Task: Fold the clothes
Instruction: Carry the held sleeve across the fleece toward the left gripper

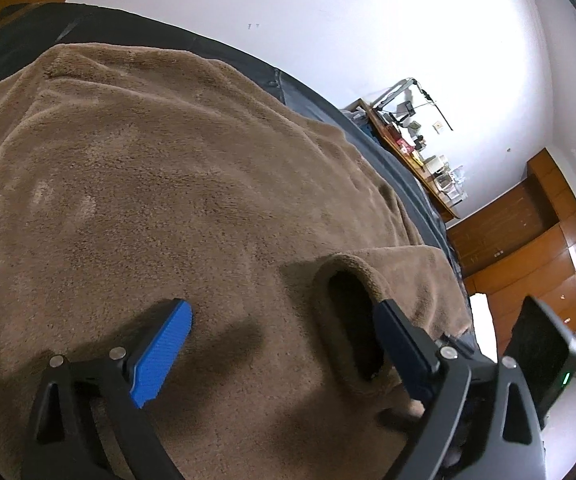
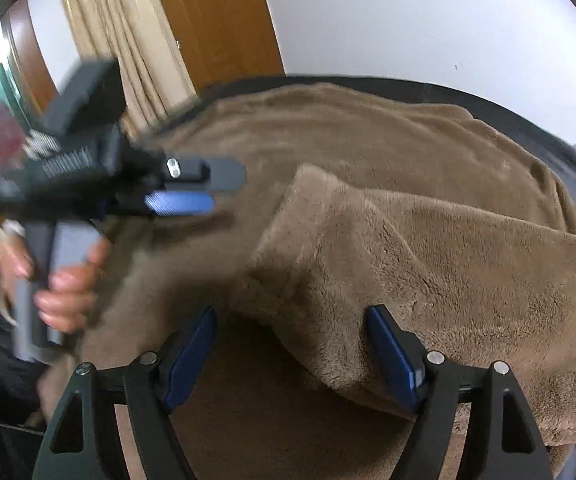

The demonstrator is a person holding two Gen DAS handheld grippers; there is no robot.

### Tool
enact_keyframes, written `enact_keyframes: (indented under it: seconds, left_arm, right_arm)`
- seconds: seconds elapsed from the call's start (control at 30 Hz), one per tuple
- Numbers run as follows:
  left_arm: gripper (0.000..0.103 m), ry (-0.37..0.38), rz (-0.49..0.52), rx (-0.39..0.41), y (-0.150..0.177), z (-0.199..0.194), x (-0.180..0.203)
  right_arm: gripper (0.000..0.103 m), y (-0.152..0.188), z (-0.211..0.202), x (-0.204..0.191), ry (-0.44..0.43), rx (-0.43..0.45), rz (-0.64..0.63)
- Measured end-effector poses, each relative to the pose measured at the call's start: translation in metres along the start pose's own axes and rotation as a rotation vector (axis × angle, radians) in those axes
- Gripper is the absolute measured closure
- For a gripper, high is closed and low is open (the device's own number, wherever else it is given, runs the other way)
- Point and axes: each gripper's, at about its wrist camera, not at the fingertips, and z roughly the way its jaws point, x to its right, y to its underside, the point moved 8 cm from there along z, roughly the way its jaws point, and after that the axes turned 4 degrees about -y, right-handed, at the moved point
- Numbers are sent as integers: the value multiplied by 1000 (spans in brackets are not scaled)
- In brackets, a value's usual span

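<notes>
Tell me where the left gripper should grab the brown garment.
Take the sleeve cuff lying between the open left gripper fingers. Its rolled rim stands raised around a dark opening, so come from above and pinch the rim wall, probably the near side.

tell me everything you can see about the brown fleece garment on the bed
The brown fleece garment is plush, fuzzy fabric, spread wide over a dark bed cover. It lies mostly flat with soft wrinkles. One sleeve is folded back across the body, its open cuff gaping darkly by the open left gripper. In the right wrist view a folded flap rises in front of the open right gripper. Neither gripper clamps the fabric.
</notes>
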Motion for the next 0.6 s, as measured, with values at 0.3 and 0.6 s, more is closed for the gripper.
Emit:
enact_keyframes:
  seconds: [0.3, 0.6]
  left_arm:
    - [8, 106, -34, -54, -3, 12, 13]
    - [8, 103, -20, -206, -2, 49, 55]
  right_arm:
    - [23, -41, -81, 99, -95, 421, 332]
    - [23, -27, -117, 141, 119, 607, 434]
